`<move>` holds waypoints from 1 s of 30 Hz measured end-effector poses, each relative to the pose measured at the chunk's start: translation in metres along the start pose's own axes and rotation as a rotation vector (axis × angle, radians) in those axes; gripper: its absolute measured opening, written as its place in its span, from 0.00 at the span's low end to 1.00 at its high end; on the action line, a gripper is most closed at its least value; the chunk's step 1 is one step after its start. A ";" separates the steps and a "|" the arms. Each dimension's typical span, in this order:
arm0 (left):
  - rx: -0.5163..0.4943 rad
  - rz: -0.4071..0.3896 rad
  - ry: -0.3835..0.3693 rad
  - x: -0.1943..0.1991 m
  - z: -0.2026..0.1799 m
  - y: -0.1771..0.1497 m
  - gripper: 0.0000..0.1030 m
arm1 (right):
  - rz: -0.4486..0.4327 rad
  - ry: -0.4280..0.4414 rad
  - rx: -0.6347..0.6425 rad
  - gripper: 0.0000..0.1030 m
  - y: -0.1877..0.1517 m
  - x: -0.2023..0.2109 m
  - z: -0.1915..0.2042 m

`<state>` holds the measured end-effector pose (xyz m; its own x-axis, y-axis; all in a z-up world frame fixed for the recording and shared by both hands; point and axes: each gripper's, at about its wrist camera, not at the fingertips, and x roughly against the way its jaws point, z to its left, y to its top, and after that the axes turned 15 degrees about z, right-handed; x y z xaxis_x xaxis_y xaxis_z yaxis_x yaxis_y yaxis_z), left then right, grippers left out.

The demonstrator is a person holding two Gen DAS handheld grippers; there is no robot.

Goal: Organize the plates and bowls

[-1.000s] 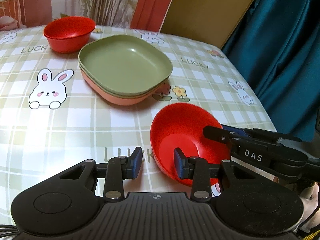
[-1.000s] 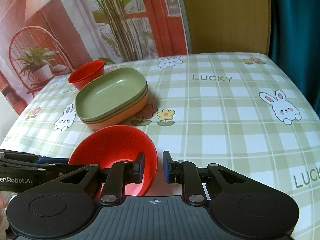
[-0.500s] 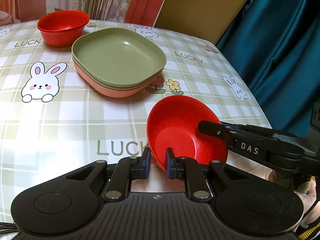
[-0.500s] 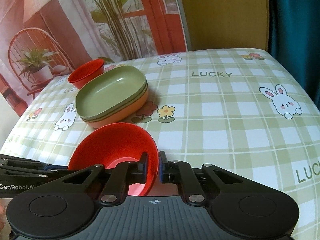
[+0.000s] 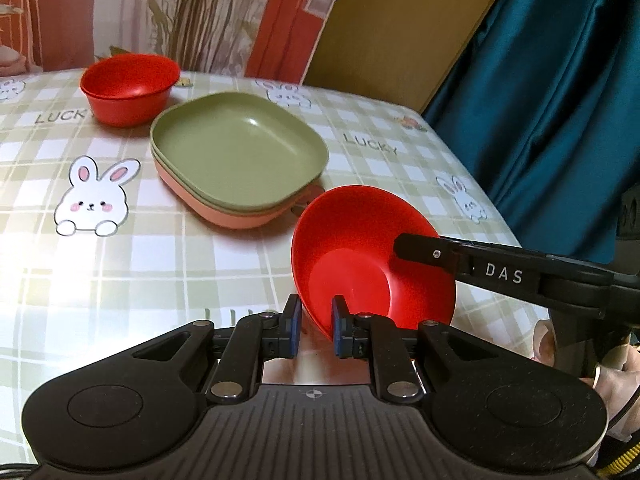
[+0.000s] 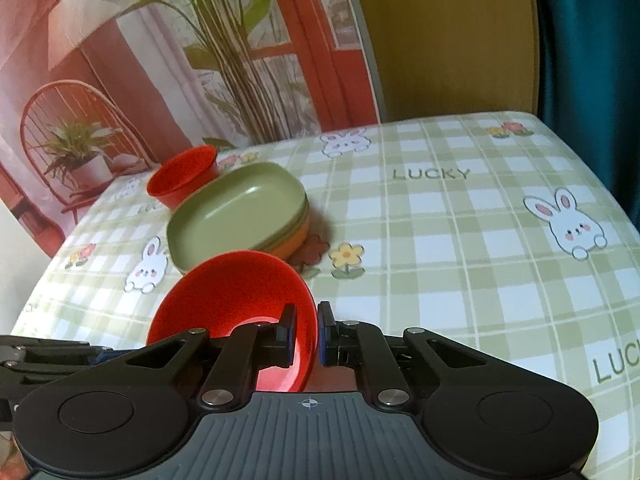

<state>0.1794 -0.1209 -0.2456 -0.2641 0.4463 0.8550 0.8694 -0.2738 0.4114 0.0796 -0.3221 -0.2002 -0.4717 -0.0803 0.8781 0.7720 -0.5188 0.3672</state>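
Note:
A red bowl (image 5: 360, 256) is held tilted above the checked tablecloth, and it also shows in the right wrist view (image 6: 236, 300). My left gripper (image 5: 316, 326) is shut on its near rim. My right gripper (image 6: 307, 334) is shut on its right rim, and that gripper's fingers (image 5: 424, 252) reach in from the right in the left wrist view. A stack of green plates on an orange plate (image 5: 240, 160) lies beyond the bowl and also shows in the right wrist view (image 6: 240, 216). Two nested red bowls (image 5: 130, 88) stand at the far left, and they also show in the right wrist view (image 6: 184, 176).
The tablecloth (image 6: 460, 248) has rabbit and LUCKY prints. A teal curtain (image 5: 560, 80) hangs past the table's right edge. A printed backdrop with a plant and chair (image 6: 160, 60) stands behind the table.
Both grippers closed on the red bowl's rim and lifted it off the table, tilting it and carrying it toward the plate stack.

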 end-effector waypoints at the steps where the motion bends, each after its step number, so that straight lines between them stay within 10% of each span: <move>1: 0.001 -0.009 0.002 0.002 0.001 0.001 0.16 | -0.006 0.004 0.003 0.10 0.003 0.001 0.003; 30: 0.053 -0.234 0.099 0.083 0.099 0.102 0.16 | -0.063 0.080 0.123 0.09 0.158 -0.055 0.121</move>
<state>0.2876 -0.0280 -0.1641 -0.4980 0.4057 0.7664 0.7996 -0.1272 0.5869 0.2792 -0.2970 -0.1527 -0.5494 -0.1215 0.8267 0.7840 -0.4173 0.4597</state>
